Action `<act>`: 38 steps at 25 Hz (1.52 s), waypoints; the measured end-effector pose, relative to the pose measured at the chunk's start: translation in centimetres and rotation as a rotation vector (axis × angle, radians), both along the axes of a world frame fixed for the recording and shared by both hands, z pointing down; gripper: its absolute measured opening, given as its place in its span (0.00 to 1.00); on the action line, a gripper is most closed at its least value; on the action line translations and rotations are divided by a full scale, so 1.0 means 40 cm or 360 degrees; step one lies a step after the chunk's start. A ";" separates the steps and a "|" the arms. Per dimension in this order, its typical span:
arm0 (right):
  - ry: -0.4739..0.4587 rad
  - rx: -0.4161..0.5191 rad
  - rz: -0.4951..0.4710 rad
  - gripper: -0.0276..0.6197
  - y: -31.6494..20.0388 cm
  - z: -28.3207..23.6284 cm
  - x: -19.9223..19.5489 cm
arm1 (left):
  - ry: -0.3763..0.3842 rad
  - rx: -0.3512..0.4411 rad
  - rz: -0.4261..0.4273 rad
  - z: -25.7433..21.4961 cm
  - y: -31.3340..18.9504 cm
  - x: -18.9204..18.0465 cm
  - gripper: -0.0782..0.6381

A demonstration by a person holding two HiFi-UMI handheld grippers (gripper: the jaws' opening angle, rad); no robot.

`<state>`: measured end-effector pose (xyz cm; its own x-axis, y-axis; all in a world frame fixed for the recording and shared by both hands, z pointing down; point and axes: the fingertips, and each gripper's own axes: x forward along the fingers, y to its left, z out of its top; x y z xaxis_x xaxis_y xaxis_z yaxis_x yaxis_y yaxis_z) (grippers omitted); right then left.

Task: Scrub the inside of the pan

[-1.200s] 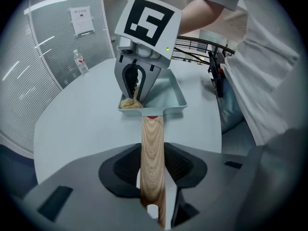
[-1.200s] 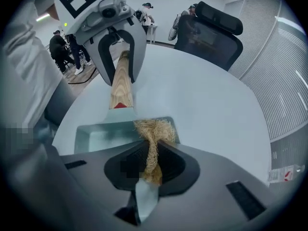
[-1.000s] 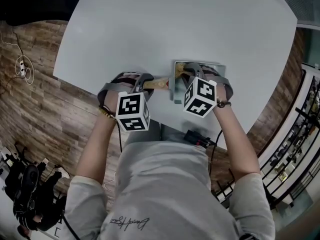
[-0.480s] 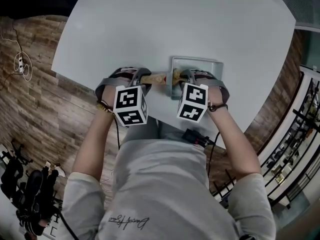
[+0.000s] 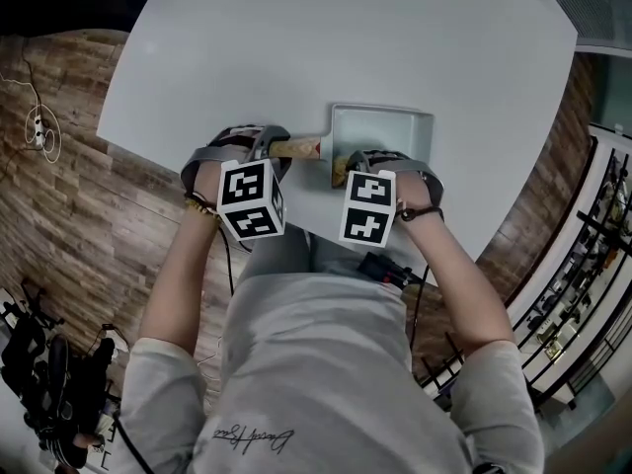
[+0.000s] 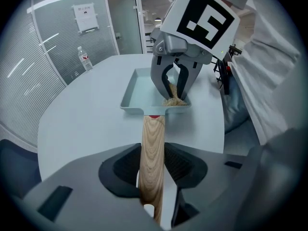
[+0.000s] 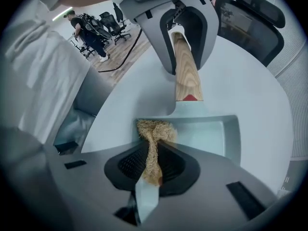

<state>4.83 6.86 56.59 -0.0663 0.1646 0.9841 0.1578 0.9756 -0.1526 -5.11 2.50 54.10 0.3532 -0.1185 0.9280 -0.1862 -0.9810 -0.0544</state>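
A pale blue rectangular pan with a wooden handle lies on the white table. My left gripper is shut on that handle, pointing steeply down. My right gripper is shut on a tan fibre scrubber, which presses into the pan's near corner beside the handle. The right gripper points straight down over the pan's near wall.
The white table spreads beyond the pan; its near edge runs just under my hands. A water bottle stands at the table's far side. Office chairs and a wood floor surround it.
The right gripper slid the scrubber toward the pan's handle-side near corner, leaving more of the pan's inside bare. The left gripper kept its hold on the handle.
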 end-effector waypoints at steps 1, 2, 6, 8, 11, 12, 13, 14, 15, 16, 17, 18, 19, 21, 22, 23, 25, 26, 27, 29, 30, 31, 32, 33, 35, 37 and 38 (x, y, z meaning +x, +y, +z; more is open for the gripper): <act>0.0007 -0.0004 -0.0006 0.15 -0.001 -0.001 0.001 | -0.0001 0.0002 0.0004 0.000 0.000 0.001 0.32; 0.0008 -0.0008 -0.0007 0.15 -0.001 -0.002 0.002 | -0.0002 0.0003 0.0010 -0.001 0.000 0.002 0.32; -0.0016 0.0039 0.0046 0.15 -0.022 -0.003 0.004 | -0.0014 0.0016 0.0054 -0.003 0.000 0.000 0.32; -0.0025 0.0136 0.0063 0.15 -0.058 -0.001 0.004 | -0.0030 0.0022 0.0081 -0.004 0.003 -0.001 0.32; -0.0041 0.0243 0.0117 0.15 -0.125 0.003 0.004 | -0.0037 0.0017 0.0101 -0.006 0.008 0.004 0.32; -0.0045 0.0271 0.0136 0.15 -0.150 0.005 0.003 | -0.0036 0.0017 0.0100 -0.005 0.008 0.005 0.32; -0.0046 0.0298 0.0152 0.15 -0.173 0.008 0.003 | -0.0035 0.0017 0.0098 -0.004 0.007 0.006 0.32; -0.0043 0.0325 0.0161 0.15 -0.195 0.010 0.003 | -0.0033 0.0016 0.0096 -0.003 0.006 0.008 0.32; -0.0037 0.0352 0.0161 0.16 -0.215 0.011 0.003 | -0.0032 0.0013 0.0096 -0.003 0.006 0.009 0.32; -0.0029 0.0376 0.0151 0.16 -0.231 0.012 0.004 | -0.0031 0.0012 0.0095 -0.004 0.006 0.010 0.32; -0.0020 0.0394 0.0135 0.16 -0.242 0.011 0.004 | -0.0031 0.0015 0.0092 -0.005 0.005 0.010 0.32; -0.0014 0.0405 0.0119 0.16 -0.249 0.009 0.004 | -0.0032 0.0019 0.0086 -0.007 0.004 0.010 0.32; -0.0011 0.0412 0.0106 0.16 -0.252 0.007 0.003 | -0.0033 0.0022 0.0077 -0.008 0.002 0.010 0.32; -0.0022 0.0429 0.0092 0.16 -0.254 0.006 -0.002 | -0.0028 0.0019 0.0049 -0.009 0.001 0.006 0.32; -0.0035 0.0442 0.0092 0.16 -0.253 0.007 -0.004 | -0.0022 0.0014 0.0032 -0.007 0.002 0.004 0.32; -0.0050 0.0455 0.0093 0.16 -0.252 0.007 -0.007 | -0.0016 0.0006 0.0016 -0.006 0.003 0.002 0.32; -0.0074 0.0468 0.0100 0.15 -0.246 0.007 -0.007 | -0.0008 -0.0005 -0.0005 -0.005 0.004 -0.001 0.32; -0.0079 0.0465 0.0100 0.15 -0.240 0.006 -0.005 | -0.0009 -0.0008 -0.0010 -0.005 0.003 0.000 0.32; -0.0080 0.0456 0.0094 0.15 -0.231 0.005 -0.002 | -0.0011 -0.0008 -0.0014 -0.005 0.003 0.000 0.32; -0.0078 0.0431 0.0078 0.15 -0.210 0.006 0.005 | -0.0015 -0.0005 -0.0021 -0.004 -0.001 0.001 0.32; -0.0079 0.0414 0.0075 0.15 -0.200 0.007 0.008 | -0.0016 -0.0004 -0.0024 -0.003 -0.003 0.000 0.32; -0.0079 0.0392 0.0078 0.15 -0.188 0.008 0.011 | -0.0017 -0.0004 -0.0025 -0.001 -0.004 -0.001 0.32; -0.0079 0.0365 0.0085 0.15 -0.175 0.010 0.014 | -0.0018 -0.0006 -0.0025 0.002 -0.005 -0.001 0.32; -0.0075 0.0333 0.0092 0.15 -0.161 0.012 0.017 | -0.0020 -0.0009 -0.0024 0.005 -0.006 -0.002 0.32; -0.0057 0.0256 0.0094 0.15 -0.130 0.017 0.022 | -0.0026 -0.0011 -0.0021 0.012 -0.007 -0.004 0.32; -0.0031 0.0177 0.0075 0.15 -0.099 0.018 0.028 | -0.0032 -0.0009 -0.0020 0.014 -0.008 -0.005 0.32; -0.0017 0.0137 0.0064 0.15 -0.084 0.017 0.031 | -0.0033 -0.0007 -0.0021 0.013 -0.008 -0.005 0.32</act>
